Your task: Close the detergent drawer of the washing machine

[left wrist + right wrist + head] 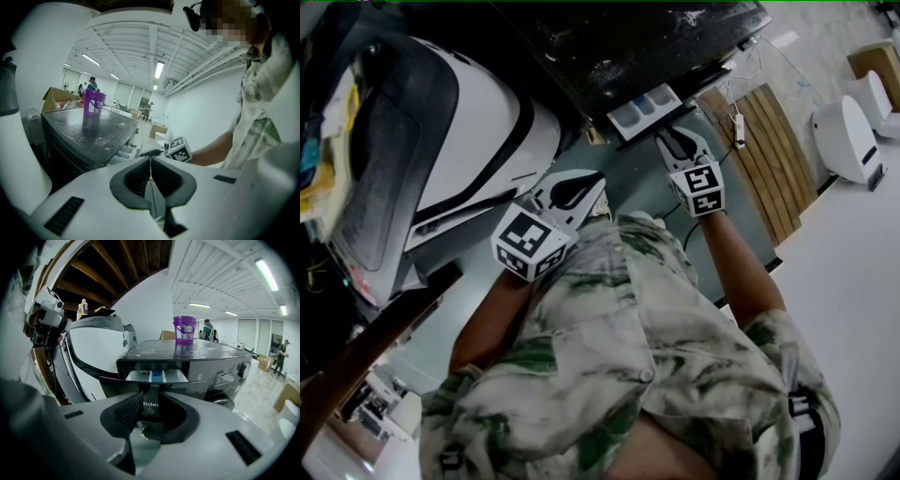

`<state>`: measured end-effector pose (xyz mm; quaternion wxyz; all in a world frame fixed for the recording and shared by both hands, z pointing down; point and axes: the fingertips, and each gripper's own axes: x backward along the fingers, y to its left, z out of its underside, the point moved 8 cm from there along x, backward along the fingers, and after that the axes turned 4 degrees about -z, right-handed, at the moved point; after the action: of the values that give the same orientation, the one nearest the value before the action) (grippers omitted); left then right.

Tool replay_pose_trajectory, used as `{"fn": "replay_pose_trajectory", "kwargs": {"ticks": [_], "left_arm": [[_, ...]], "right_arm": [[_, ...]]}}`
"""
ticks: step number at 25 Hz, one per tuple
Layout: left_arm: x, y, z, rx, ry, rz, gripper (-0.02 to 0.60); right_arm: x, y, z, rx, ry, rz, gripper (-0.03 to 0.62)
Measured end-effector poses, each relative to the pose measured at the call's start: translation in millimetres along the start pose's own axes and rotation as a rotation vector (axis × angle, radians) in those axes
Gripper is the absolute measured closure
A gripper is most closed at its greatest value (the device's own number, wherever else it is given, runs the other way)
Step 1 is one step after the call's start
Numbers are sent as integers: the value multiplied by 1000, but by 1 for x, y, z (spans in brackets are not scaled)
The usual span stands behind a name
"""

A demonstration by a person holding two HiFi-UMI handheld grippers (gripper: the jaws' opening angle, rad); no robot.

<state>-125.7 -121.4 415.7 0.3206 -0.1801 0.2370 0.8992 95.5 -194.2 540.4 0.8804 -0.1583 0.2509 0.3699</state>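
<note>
Right gripper view has the right tool [149, 405], jaws apart and empty, near the open drawer [159, 376] of the washing machine [220, 369]. The left tool [151, 164] is closed, empty.

**Dusty machine top, one bucket**

The dark, dust-streaked top [211, 350] of the washing machine [220, 376] carries one purple bucket [184, 329], upright and set back from the front edge. On the pale floor [825, 66] beside the machine lies a slatted wooden board [769, 155].
</note>
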Motion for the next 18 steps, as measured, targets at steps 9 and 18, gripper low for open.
{"fn": "replay_pose_trajectory", "kwargs": {"ticks": [9,18], "left_arm": [[3,11,0,-3,5,8,554],[5,20,0,-8,10,15,554]], "right_arm": [[-10,0,-7,-4,-7,11,476],[-19,0,-13,-3,-6,15,476]]}}
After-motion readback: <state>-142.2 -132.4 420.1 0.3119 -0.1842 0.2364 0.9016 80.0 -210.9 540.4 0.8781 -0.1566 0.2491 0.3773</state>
